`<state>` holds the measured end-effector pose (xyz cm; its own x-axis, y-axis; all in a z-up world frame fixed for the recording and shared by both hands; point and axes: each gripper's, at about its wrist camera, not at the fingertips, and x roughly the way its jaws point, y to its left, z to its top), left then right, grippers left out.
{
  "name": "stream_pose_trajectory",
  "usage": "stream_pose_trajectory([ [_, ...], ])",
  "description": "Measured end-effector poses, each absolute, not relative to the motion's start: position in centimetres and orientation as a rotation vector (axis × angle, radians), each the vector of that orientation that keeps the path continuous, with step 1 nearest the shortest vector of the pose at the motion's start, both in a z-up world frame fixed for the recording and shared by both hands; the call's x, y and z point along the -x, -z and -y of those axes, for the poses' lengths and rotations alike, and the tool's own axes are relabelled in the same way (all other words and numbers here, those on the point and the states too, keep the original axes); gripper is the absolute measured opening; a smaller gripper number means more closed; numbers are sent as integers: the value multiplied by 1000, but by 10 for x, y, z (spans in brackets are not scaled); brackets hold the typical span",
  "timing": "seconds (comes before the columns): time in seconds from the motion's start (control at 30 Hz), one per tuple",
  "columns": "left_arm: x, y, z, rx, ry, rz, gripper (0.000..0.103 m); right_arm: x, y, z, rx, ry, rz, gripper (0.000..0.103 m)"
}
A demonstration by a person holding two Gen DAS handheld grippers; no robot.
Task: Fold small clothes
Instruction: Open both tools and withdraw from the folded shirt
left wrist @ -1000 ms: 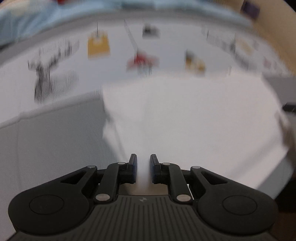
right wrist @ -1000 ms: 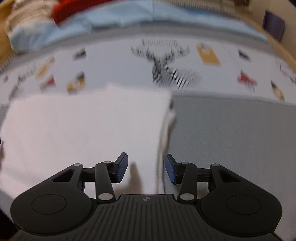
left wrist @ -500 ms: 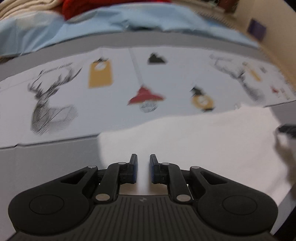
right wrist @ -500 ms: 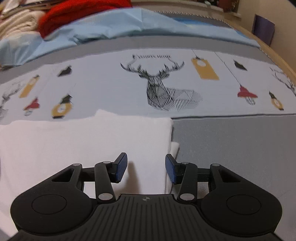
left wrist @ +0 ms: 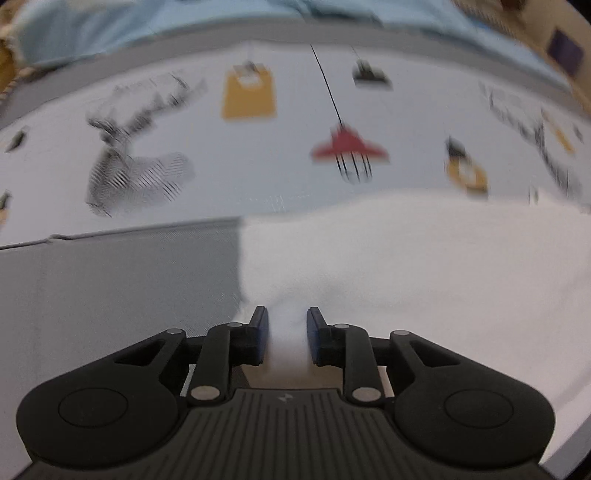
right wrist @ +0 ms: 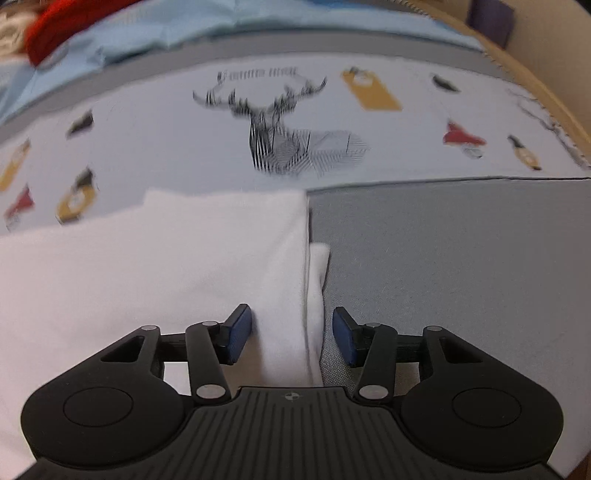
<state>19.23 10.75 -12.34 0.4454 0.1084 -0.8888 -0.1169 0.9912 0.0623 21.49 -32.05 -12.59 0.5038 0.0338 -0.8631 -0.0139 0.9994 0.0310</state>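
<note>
Both claws sit spread over the folded white garment [right wrist: 155,266] on the bed: left claw [left wrist: 283,339] just been opening astride its edge, right claw [right wrist: 291,334] likewise, pinching nothing.

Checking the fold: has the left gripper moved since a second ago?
Yes. The left gripper has shifted left: the red lamp print now sits further right. Its jaws have just been opening, white garment between them.

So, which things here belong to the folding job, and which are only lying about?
Job:
- white garment
- left gripper
- right gripper

Lying about:
- printed deer cover
- grey sheet
- red cloth
- light blue bedding
</note>
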Motion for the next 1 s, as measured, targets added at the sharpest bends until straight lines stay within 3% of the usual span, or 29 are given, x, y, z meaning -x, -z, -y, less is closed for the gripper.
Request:
stream_pose_trajectory([
  [0.07, -181, 94, -105, -34, -156, -987, 32, -202, 99, 316, -21, -64, -963, 50],
  [0.13, -167, 66, -103, -21, -132, -897, 57, -187, 73, 311, -4, -90, -884, 49],
  [0.17, -158, 53, -102, -7, -115, -868, 61, -178, 60, 307, 2, -100, -842, 49],
  [0.3, -123, 10, -96, -20, -84, -792, 65, -143, 23, 296, -10, -165, -743, 49],
  [0.43, -70, -24, -92, -52, -80, -683, 76, -104, 8, 274, -23, -240, -686, 49],
  [0.6, -14, -19, -100, -6, -101, -618, 79, -59, 19, 232, -40, -327, -668, 48],
  [0.73, -3, -7, -113, 49, -76, -710, 79, -41, 39, 193, -6, -408, -730, 24],
  [1.0, 0, 5, -138, 65, -103, -772, 79, -39, 58, 154, 15, -476, -759, 21],
])
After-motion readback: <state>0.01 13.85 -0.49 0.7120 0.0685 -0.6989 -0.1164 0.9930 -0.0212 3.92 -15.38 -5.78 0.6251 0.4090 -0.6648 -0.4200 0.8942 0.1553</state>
